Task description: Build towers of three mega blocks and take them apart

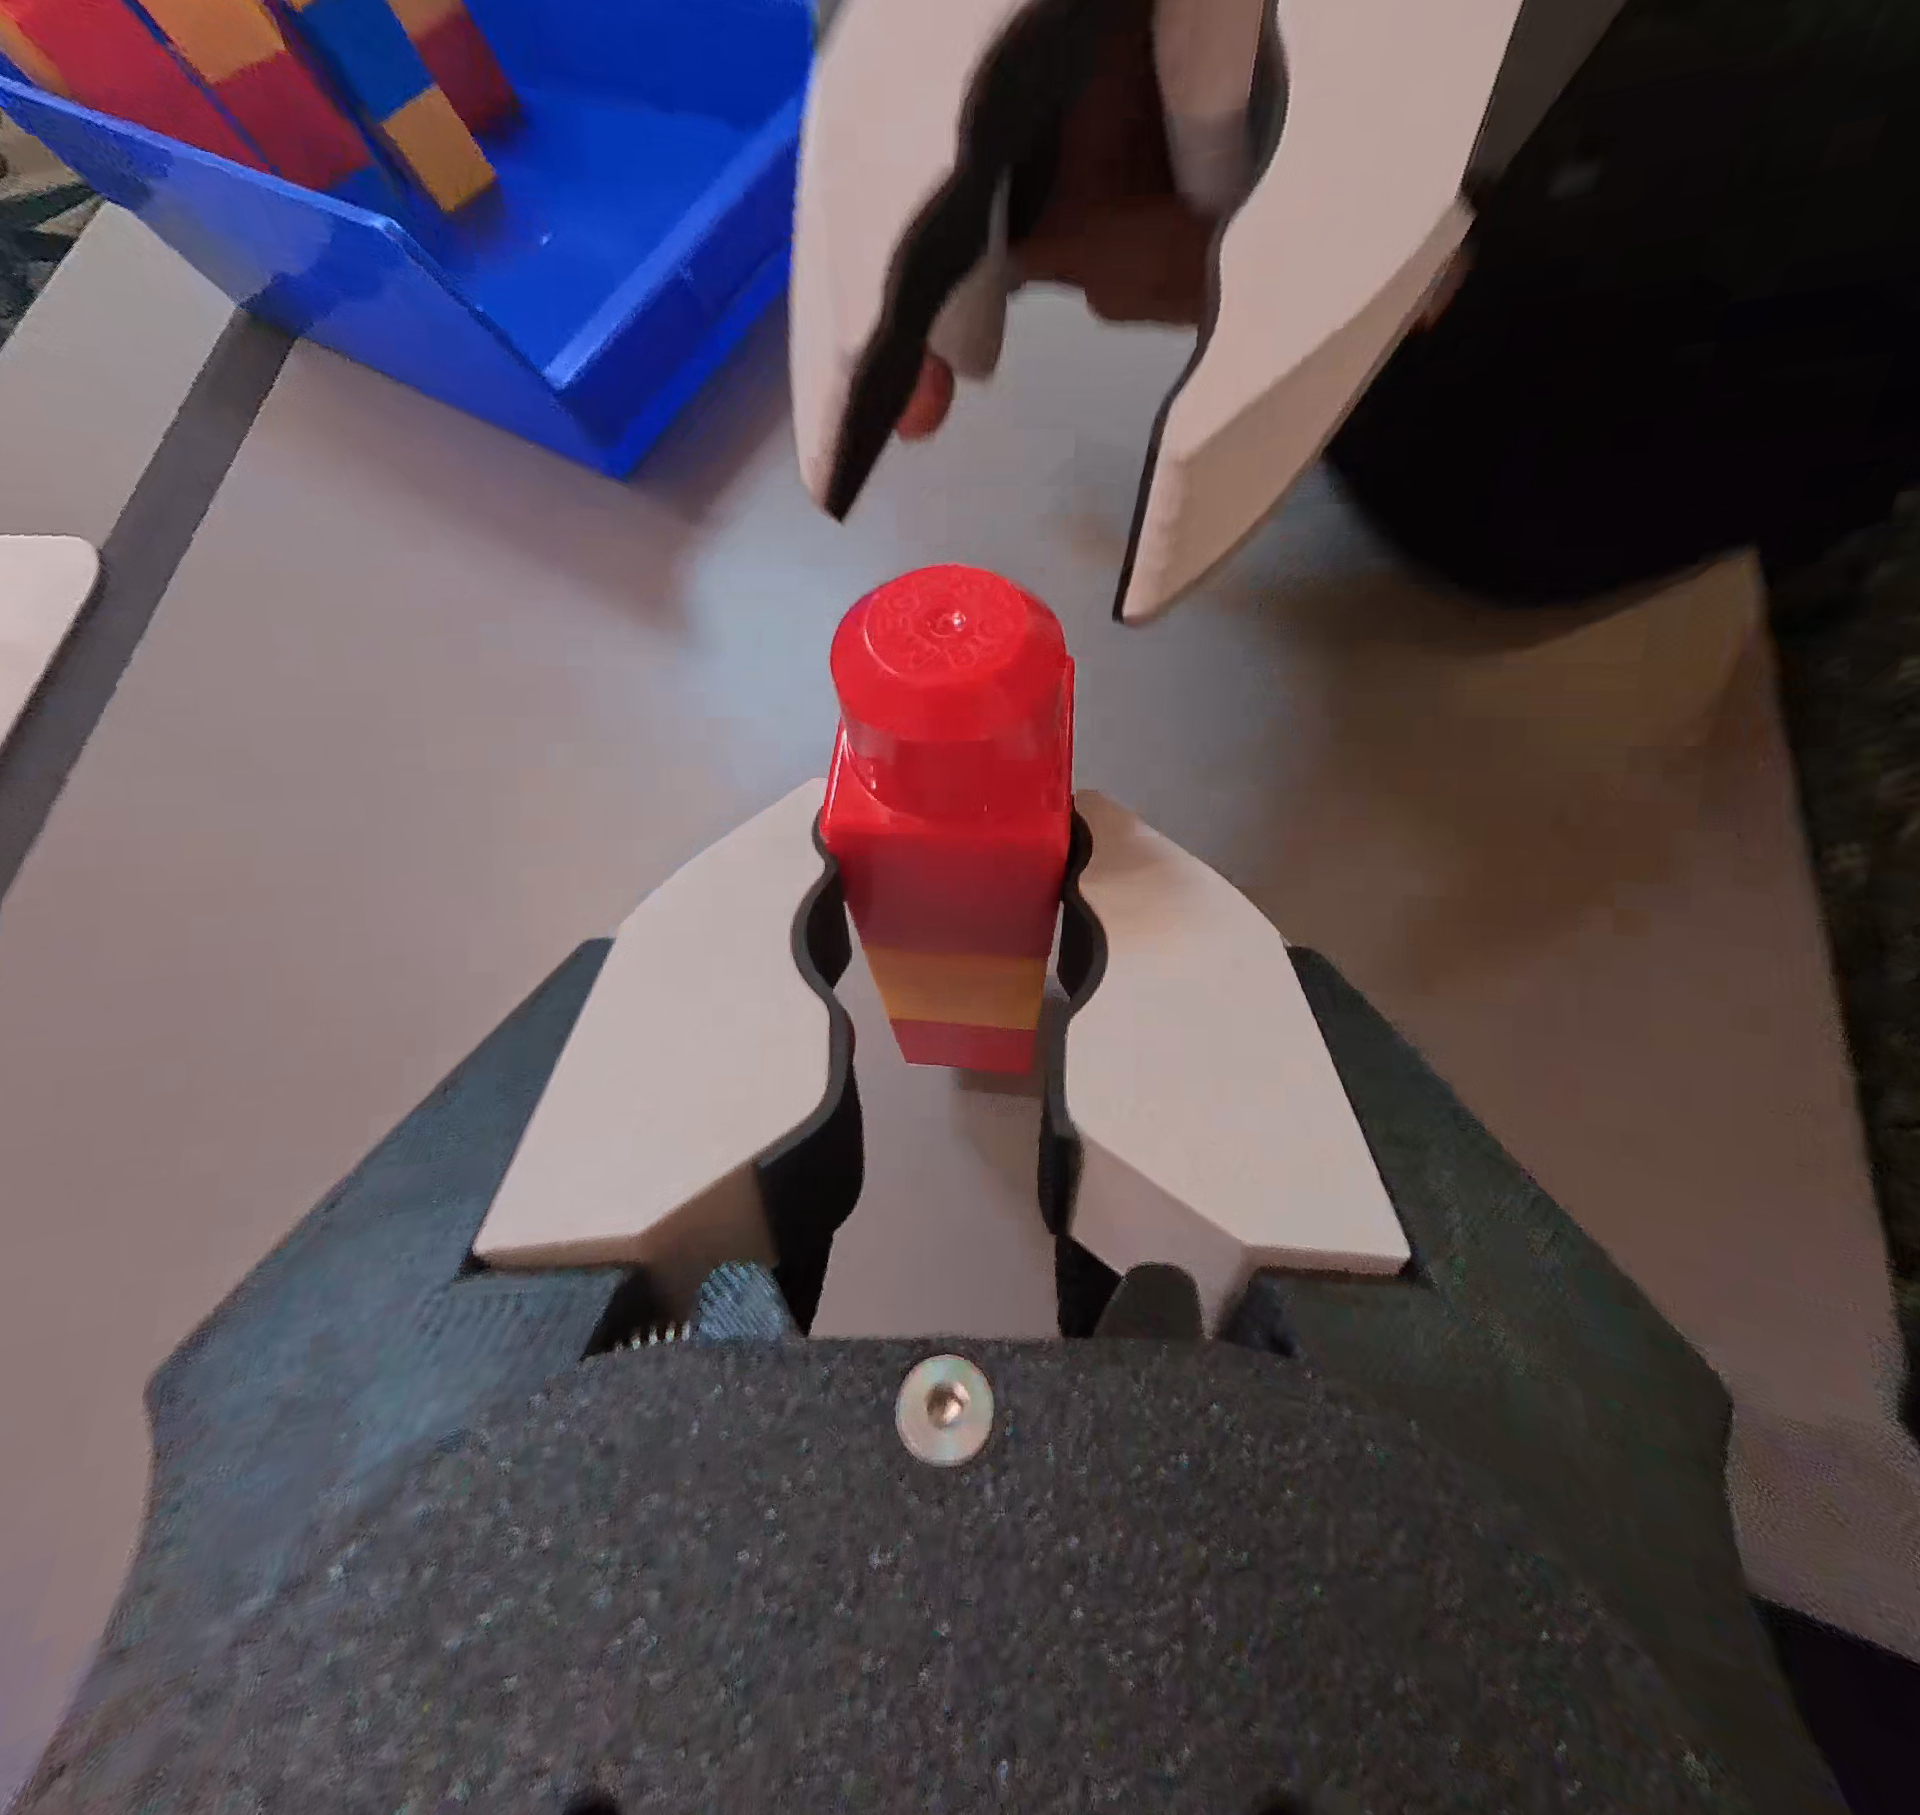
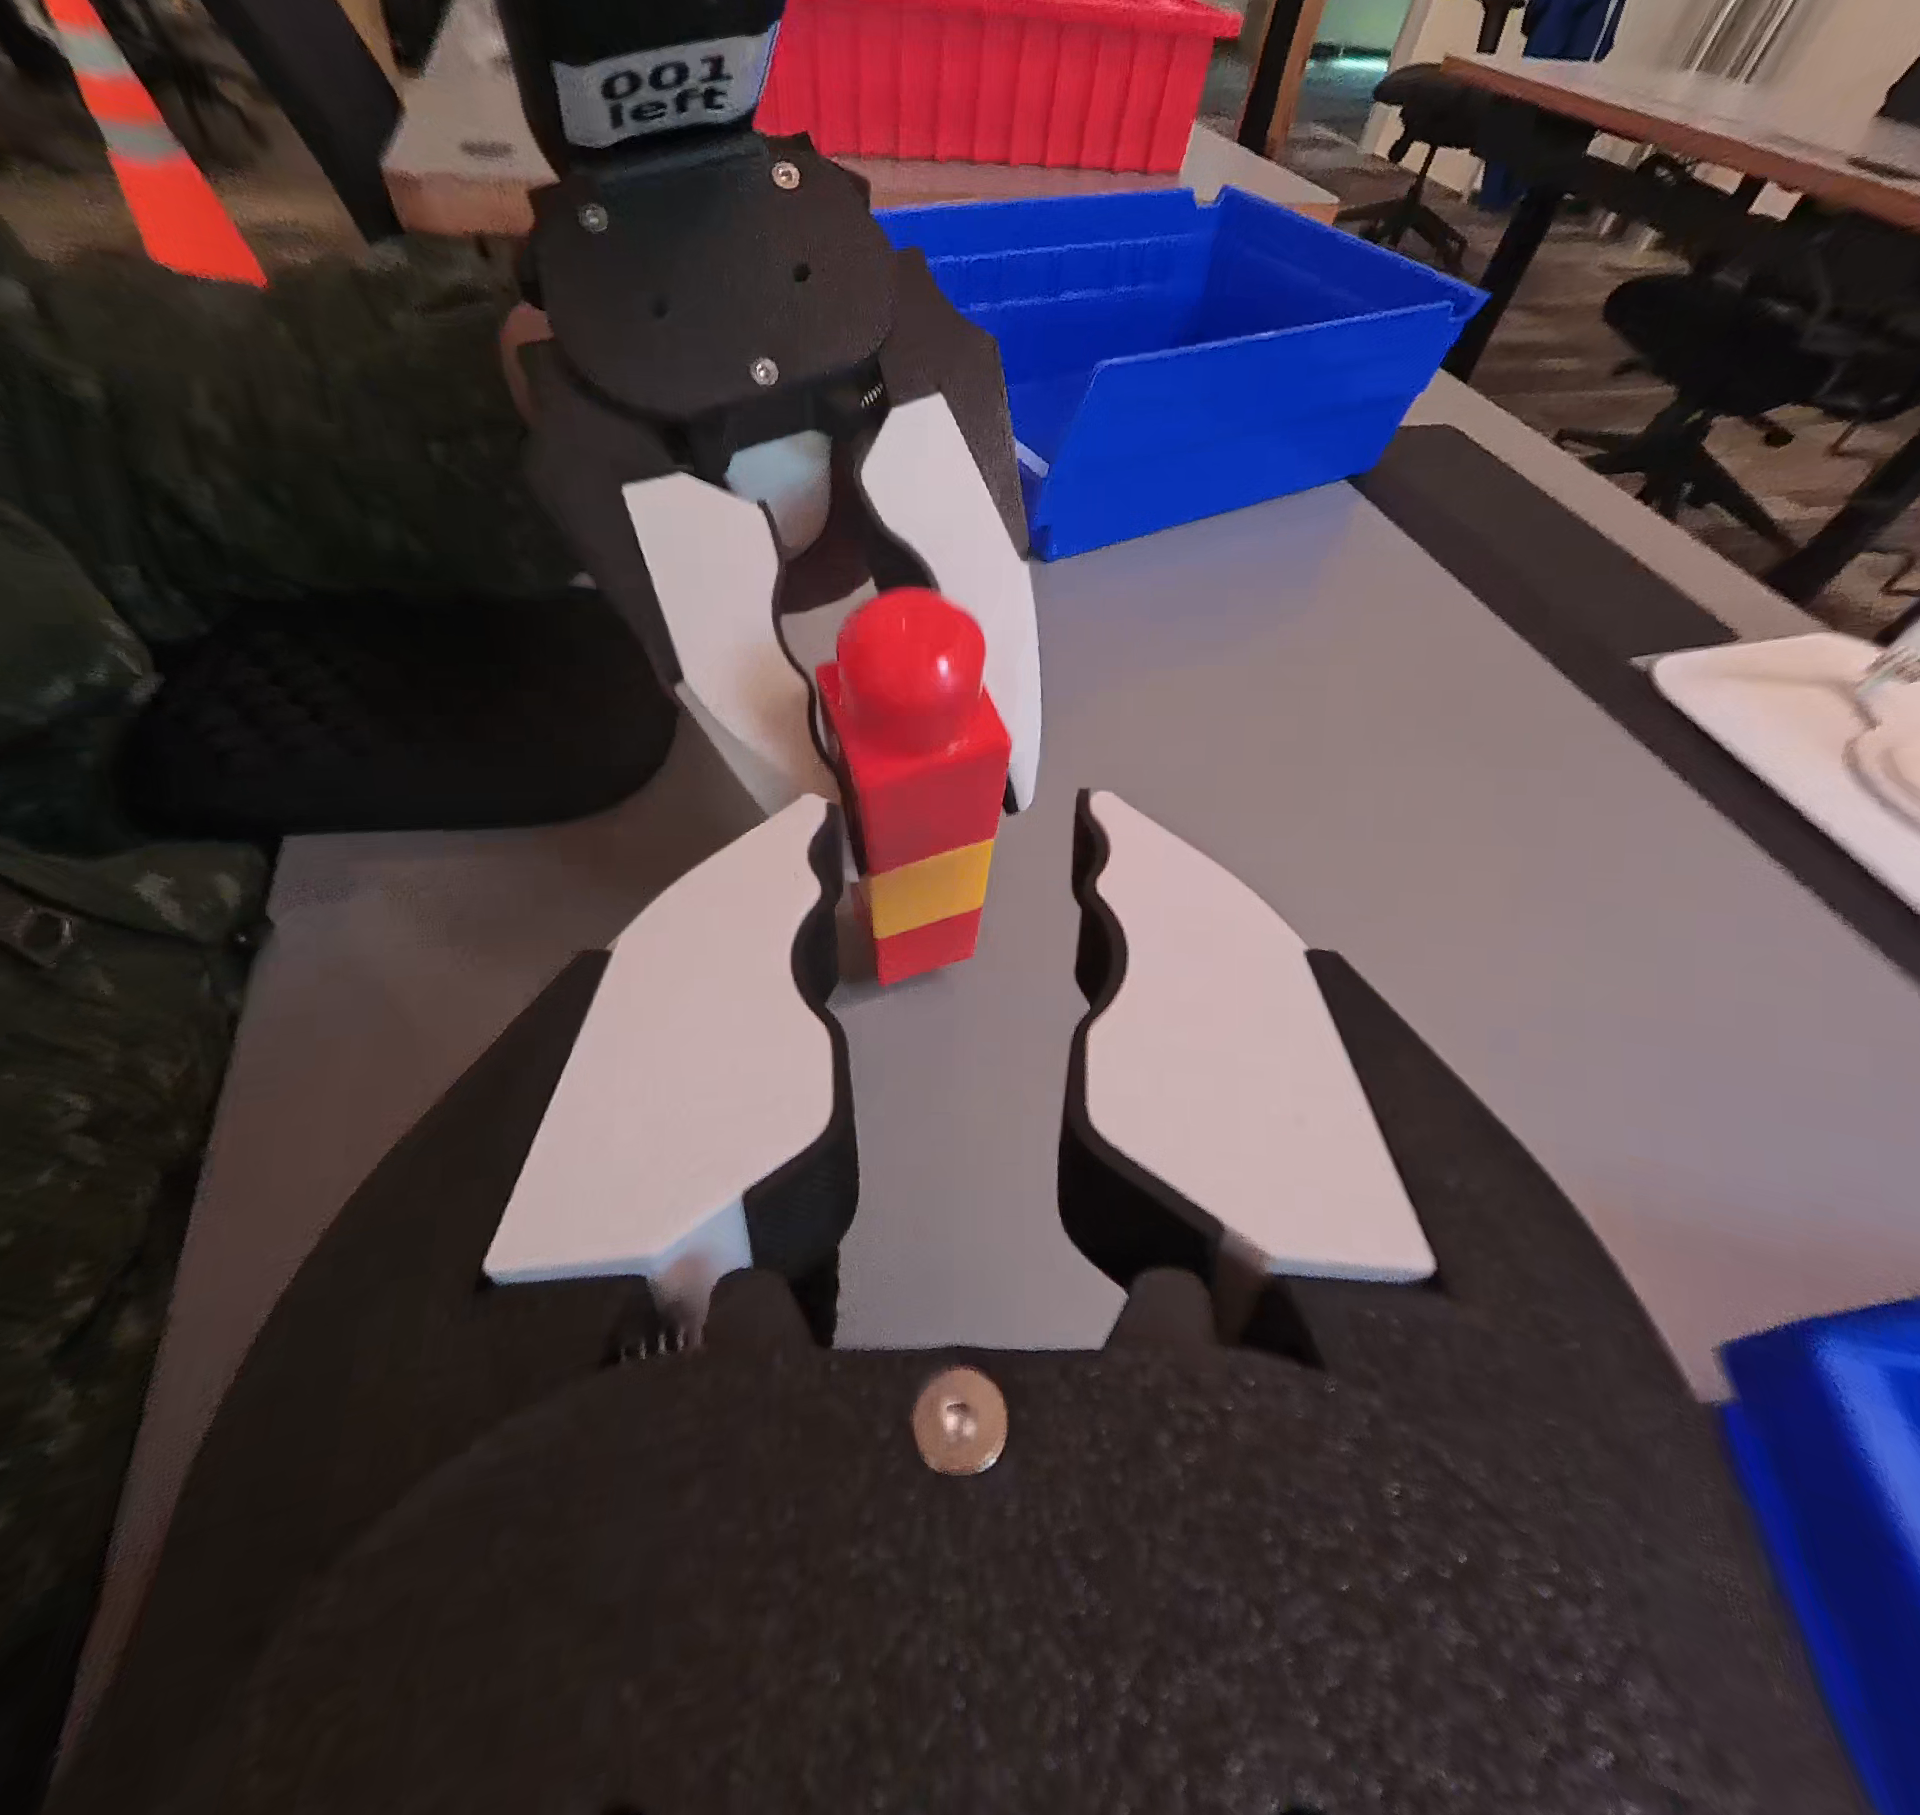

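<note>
Left tool is closed on the tower, its two white fingers pressed against opposite sides of the top red block, while the stack of red, yellow and red stands upright on the grey table. Right tool hangs spread apart and empty; in its own view the tower stands just ahead of its tips, close against its left finger and not centred in the gap. The tower's long axis runs straight up from the table, so a pull on the top block would have to go along that line, and I judge the left tool to be the nearer and already committed. Beyond, a blue bin holds more stacked blocks. Whether the tower's base touches the table is hard to tell, and both views are blurred.
</note>
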